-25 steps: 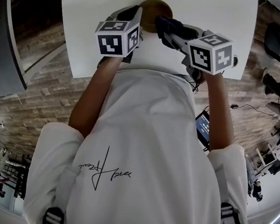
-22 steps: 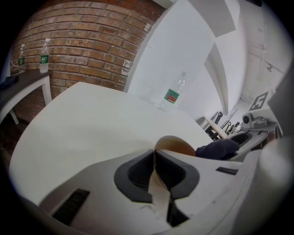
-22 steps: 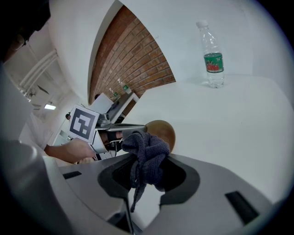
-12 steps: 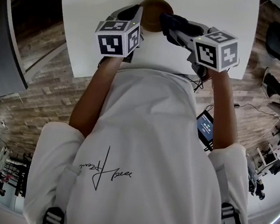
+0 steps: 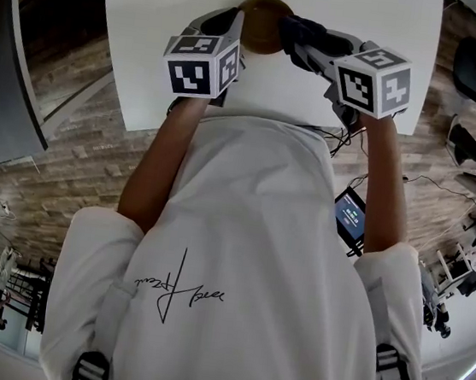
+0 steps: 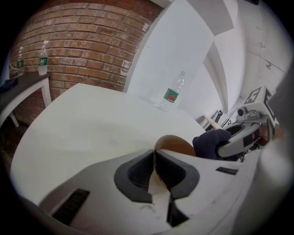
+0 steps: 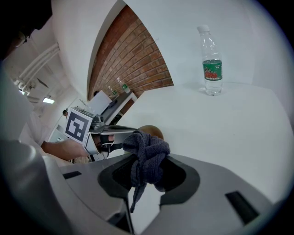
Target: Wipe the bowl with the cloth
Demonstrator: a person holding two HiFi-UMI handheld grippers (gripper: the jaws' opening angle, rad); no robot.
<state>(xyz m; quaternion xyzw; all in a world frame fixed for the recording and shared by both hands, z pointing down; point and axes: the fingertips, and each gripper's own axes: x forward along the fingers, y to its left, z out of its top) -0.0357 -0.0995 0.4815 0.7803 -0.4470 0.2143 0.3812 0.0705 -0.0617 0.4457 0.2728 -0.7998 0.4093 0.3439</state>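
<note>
A small brown wooden bowl (image 5: pixel 263 24) sits tilted on the white table (image 5: pixel 156 11). My left gripper (image 5: pixel 234 23) is shut on its near rim. In the left gripper view the thin bowl wall (image 6: pixel 177 146) runs between the dark pads (image 6: pixel 138 172). My right gripper (image 5: pixel 312 43) is shut on a bunched dark blue cloth (image 5: pixel 302 34), which hangs at the bowl's right side. In the right gripper view the cloth (image 7: pixel 147 156) bulges out of the jaws, with the bowl (image 7: pixel 151 132) just behind it. Contact between cloth and bowl is unclear.
A clear plastic water bottle (image 7: pixel 211 62) with a green label stands upright farther back on the table, also seen in the left gripper view as a bottle (image 6: pixel 173 92). A brick wall and a side table with two bottles (image 6: pixel 42 57) lie beyond.
The right gripper has shifted to the right and slightly away from me with the cloth. The left gripper and the bowl have stayed put.
</note>
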